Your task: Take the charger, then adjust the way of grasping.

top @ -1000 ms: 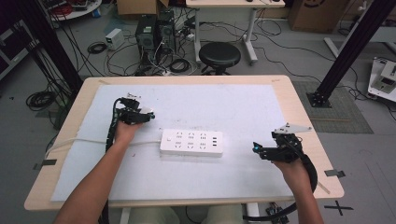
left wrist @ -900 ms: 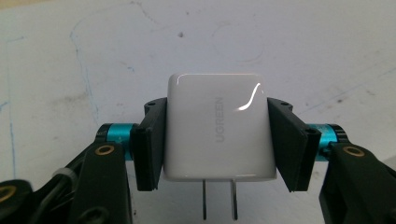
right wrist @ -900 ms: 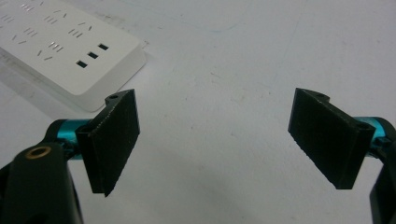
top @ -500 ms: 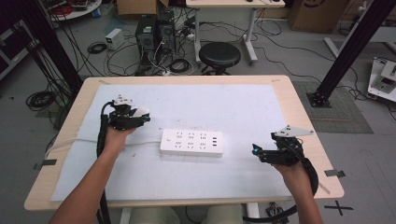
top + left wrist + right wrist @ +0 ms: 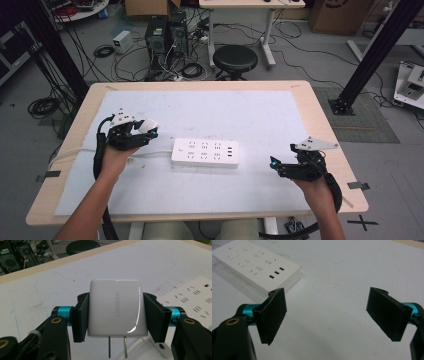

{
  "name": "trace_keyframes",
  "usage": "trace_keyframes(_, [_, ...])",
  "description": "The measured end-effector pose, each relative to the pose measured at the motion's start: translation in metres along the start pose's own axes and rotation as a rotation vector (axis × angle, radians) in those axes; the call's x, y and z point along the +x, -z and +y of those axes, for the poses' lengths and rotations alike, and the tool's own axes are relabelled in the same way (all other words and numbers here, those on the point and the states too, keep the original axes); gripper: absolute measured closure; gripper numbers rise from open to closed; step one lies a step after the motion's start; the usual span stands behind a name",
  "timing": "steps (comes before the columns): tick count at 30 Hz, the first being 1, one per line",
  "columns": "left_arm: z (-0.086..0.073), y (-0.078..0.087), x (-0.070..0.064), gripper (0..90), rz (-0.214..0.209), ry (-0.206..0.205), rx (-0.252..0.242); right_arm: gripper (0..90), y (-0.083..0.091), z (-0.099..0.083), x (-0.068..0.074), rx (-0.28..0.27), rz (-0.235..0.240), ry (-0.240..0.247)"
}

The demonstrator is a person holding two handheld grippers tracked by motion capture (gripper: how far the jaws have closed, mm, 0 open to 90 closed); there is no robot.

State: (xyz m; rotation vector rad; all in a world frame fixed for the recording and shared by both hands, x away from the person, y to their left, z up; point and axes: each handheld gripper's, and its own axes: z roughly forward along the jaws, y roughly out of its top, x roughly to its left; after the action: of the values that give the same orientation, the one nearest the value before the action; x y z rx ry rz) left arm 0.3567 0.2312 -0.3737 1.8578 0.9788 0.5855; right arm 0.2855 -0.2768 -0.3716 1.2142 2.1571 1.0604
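The left hand-held gripper [image 5: 115, 312] is clamped on a white charger [image 5: 115, 307] at centre frame of its own view — the two prongs run off the bottom edge, tips cut off. The power strip [image 5: 205, 153] lies mid-bench; the charger's lower half hides part of it. The right hand-held gripper [image 5: 329, 315] stands wide apart — empty, over bare bench [image 5: 320, 100] at lower right.

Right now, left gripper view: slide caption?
Left claw clamps a white UGREEN charger, prongs down, beside the power strip.
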Motion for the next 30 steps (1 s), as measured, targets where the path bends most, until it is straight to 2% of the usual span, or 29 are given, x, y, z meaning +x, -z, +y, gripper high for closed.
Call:
trace_keyframes(4, [0.002,0.013,-0.009,42.6,-0.05,-0.057,-0.02,16.8,0.0,0.002,0.004,-0.008,0.01,0.015])
trace_keyframes(6, [0.002,0.016,-0.01,42.6,-0.059,-0.067,-0.025,16.8,0.0,0.002,0.005,-0.006,0.012,0.016])
trace_keyframes(7, [0.001,0.02,-0.014,42.6,-0.085,-0.081,-0.034,16.8,-0.002,0.003,0.007,-0.007,0.017,0.021])
trace_keyframes(9, [0.001,0.022,-0.015,42.6,-0.097,-0.091,-0.035,16.8,-0.003,0.003,0.008,-0.003,0.022,0.023])
trace_keyframes(11, [-0.001,0.025,-0.02,42.6,-0.131,-0.109,-0.049,16.8,-0.004,0.005,0.008,-0.003,0.031,0.031])
trace_keyframes(16, [-0.002,0.027,-0.028,42.6,-0.159,-0.132,-0.057,16.8,-0.005,0.007,0.011,0.0,0.052,0.046])
trace_keyframes(21, [0.0,0.028,-0.042,42.6,-0.181,-0.225,-0.046,16.8,-0.007,0.009,0.015,0.012,0.062,0.057])
trace_keyframes(24, [0.0,0.028,-0.049,42.6,-0.205,-0.266,-0.042,16.8,-0.007,0.009,0.018,0.024,0.063,0.067])
trace_keyframes(30, [-0.001,0.023,-0.056,42.5,-0.256,-0.288,-0.046,16.8,-0.01,0.012,0.02,0.035,0.092,0.055])
